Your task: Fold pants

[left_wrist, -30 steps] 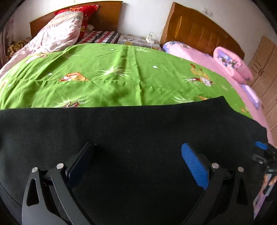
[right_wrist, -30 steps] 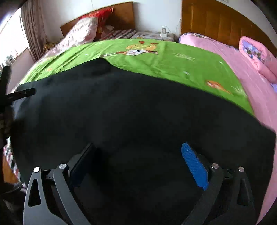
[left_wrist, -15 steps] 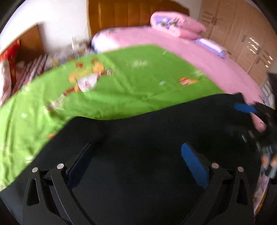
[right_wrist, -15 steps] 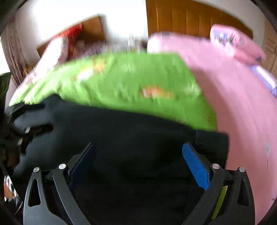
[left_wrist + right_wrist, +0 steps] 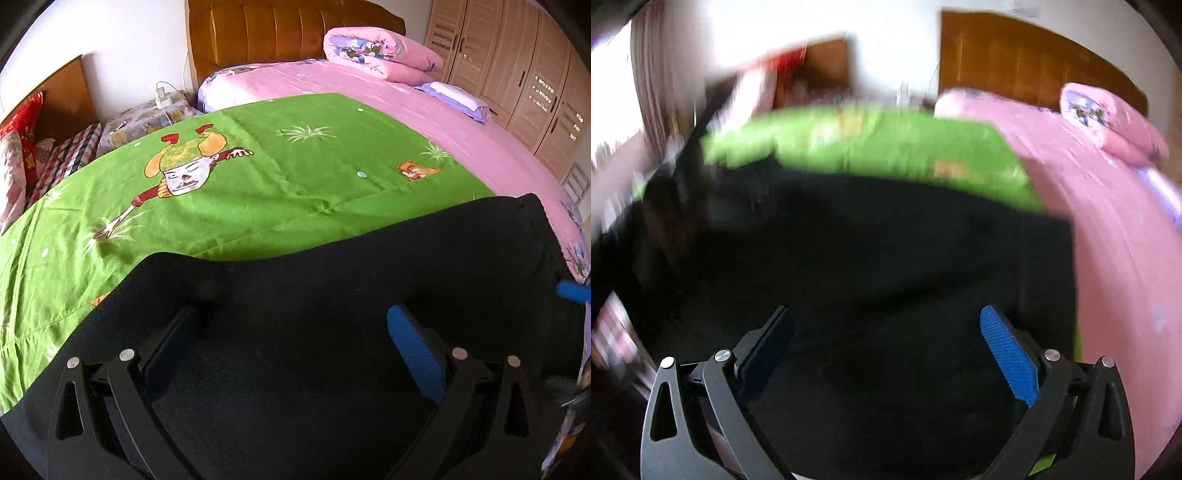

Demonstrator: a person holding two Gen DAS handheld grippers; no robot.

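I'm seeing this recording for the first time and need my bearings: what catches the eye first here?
The black pants fill the foreground of both wrist views, spread on a bright green cartoon-print sheet. Both the left gripper and the right gripper hang open over the dark cloth. To the right lies a pink bed with a folded pink quilt by its wooden headboard.

Obscured and cut-off areas

Right wrist view motion-blurred: left gripper a dark smear, state unreadable. Pants run off the lower frame edge. Right gripper cropped at the left view's right edge.
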